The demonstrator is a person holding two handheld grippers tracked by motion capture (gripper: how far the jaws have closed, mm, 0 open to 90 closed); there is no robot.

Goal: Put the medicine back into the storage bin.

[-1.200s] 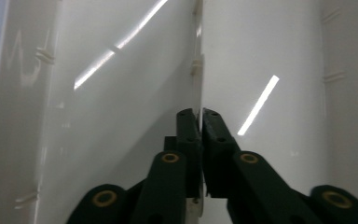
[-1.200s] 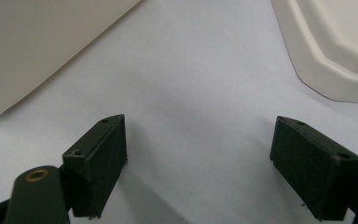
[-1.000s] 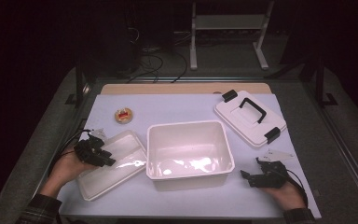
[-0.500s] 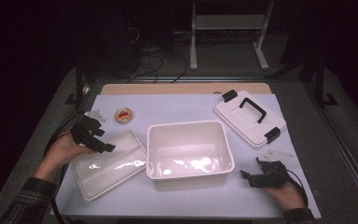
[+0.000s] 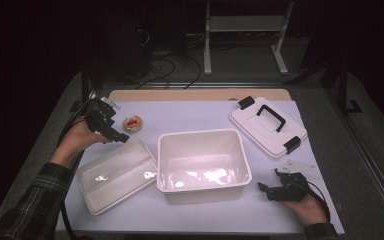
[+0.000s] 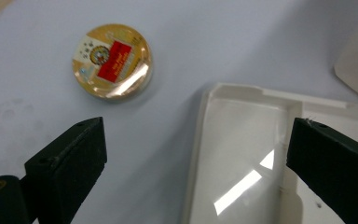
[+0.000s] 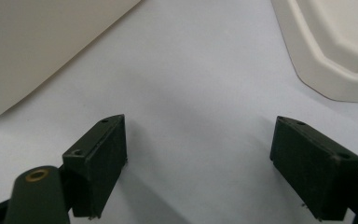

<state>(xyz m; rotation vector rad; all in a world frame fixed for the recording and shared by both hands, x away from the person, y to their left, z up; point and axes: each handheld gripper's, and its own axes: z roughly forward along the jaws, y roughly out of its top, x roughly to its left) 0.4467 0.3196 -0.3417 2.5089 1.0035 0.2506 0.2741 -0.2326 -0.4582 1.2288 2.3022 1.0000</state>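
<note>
Left gripper point(image 5: 111, 131), jaws just spread wide and empty, hovers between the shallow tray point(image 5: 115, 175) and the small round tin point(image 5: 132, 123) on the table point(image 5: 195, 114); right gripper point(image 5: 271, 182) rests released beside the tub point(image 5: 202, 165).

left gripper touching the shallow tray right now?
Apart. In the left gripper view the left gripper has its jaws wide open, just opened, hanging above the shallow tray corner with nothing pressed between them.

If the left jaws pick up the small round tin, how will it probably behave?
The round tin lies flat and looks low, so it will probably slide, not roll, when pushed. Its lid shines, so the rim may be slippery. It seems small and likely light; the open left gripper should span it easily.
</note>
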